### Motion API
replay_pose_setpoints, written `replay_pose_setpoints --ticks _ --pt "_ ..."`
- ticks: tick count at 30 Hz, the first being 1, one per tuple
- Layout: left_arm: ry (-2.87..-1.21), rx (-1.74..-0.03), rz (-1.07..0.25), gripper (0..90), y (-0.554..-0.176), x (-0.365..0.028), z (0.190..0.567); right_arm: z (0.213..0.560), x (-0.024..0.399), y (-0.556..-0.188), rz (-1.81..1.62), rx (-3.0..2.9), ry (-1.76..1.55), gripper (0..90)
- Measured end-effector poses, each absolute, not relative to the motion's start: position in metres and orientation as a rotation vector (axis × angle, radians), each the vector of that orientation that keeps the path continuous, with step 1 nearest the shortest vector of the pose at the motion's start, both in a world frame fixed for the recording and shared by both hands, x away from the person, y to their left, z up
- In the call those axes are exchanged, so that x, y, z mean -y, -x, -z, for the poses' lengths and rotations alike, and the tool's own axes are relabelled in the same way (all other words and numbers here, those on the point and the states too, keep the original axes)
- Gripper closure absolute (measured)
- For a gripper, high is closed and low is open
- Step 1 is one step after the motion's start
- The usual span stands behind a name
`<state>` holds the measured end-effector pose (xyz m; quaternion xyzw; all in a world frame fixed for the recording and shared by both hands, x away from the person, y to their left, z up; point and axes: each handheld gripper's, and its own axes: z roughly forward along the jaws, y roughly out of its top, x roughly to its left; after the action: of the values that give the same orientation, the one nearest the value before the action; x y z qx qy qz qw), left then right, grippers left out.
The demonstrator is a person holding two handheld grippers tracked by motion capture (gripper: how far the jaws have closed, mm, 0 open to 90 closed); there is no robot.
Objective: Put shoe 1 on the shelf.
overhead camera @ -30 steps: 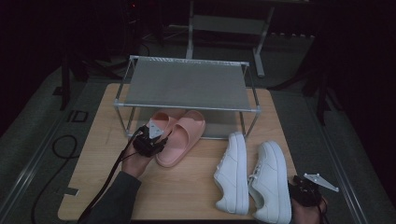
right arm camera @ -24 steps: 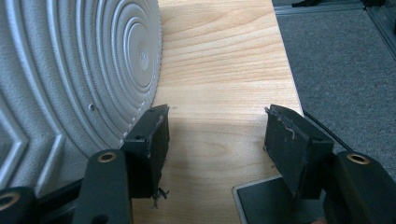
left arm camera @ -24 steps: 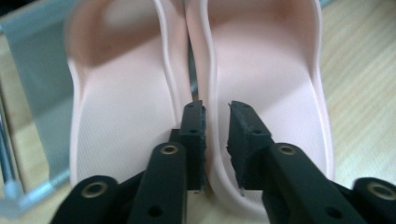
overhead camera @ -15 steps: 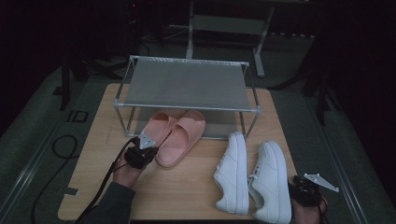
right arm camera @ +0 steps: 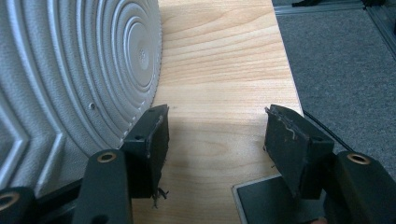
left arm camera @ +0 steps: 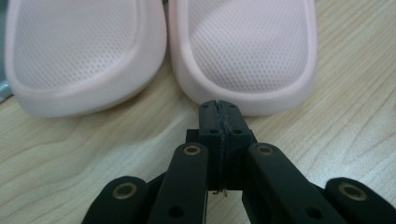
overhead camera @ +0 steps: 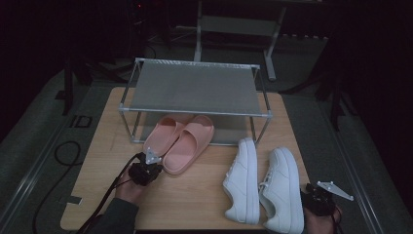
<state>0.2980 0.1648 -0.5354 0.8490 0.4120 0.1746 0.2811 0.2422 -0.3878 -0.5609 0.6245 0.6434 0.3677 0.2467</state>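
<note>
Left gripper view | pink slides (left arm camera: pixel 243 51): dimpled foam, rounded heels | wood-grain table (left arm camera: pixel 70 154)

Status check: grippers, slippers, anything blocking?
Left gripper shut, empty, at the right pink slipper's heel. Right gripper open beside the white sneaker's sole. Nothing blocking.

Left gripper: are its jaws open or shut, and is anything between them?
Shut. The left gripper has both black pads pressed together with nothing between them, tips just short of the pink slipper heel.

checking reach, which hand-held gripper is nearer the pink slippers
Left. The left hand-held gripper sits shut right at the heel of the pink slippers; the right hand-held gripper is beyond the white sneakers.
</note>
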Motion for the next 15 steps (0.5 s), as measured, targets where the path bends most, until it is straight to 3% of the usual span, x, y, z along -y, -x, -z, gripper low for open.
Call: replay_pose_setpoints --ticks 15 --pt "-2.321 -1.073 -0.417 89.0 -0.2938 -0.1544 0.5419 0.5608 0.3878 -0.2422 -1.002 -1.755 -1.704 39.2"
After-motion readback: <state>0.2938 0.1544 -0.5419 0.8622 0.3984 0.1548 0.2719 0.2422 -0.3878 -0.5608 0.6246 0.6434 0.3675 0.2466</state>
